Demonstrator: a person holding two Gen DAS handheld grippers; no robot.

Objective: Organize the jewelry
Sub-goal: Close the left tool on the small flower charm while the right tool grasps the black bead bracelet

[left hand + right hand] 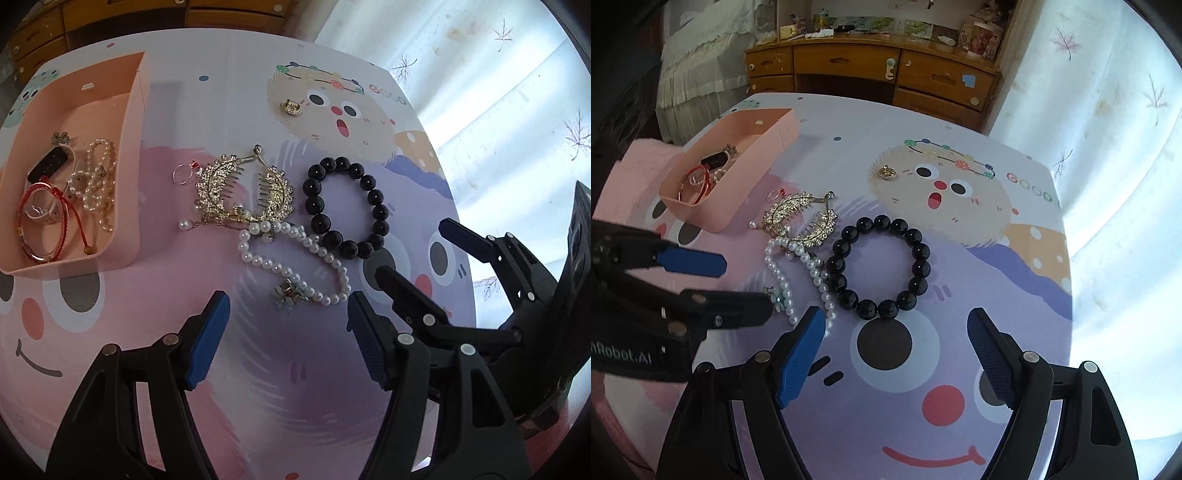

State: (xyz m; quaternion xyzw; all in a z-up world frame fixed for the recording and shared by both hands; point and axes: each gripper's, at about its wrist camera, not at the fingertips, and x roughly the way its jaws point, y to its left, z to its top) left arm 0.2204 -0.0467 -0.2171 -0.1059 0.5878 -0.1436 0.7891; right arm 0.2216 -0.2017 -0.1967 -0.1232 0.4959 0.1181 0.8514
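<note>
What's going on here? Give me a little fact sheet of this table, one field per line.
surface: table with cartoon-face cover
container: pink tray, already holding a red cord bracelet, a pearl strand and a dark band
still on table: black bead bracelet, pearl bracelet, gold rhinestone hair comb, small ring, gold charm
left gripper: open, empty, nearest the pearl bracelet
right gripper: open, empty, nearest the black bead bracelet
</note>
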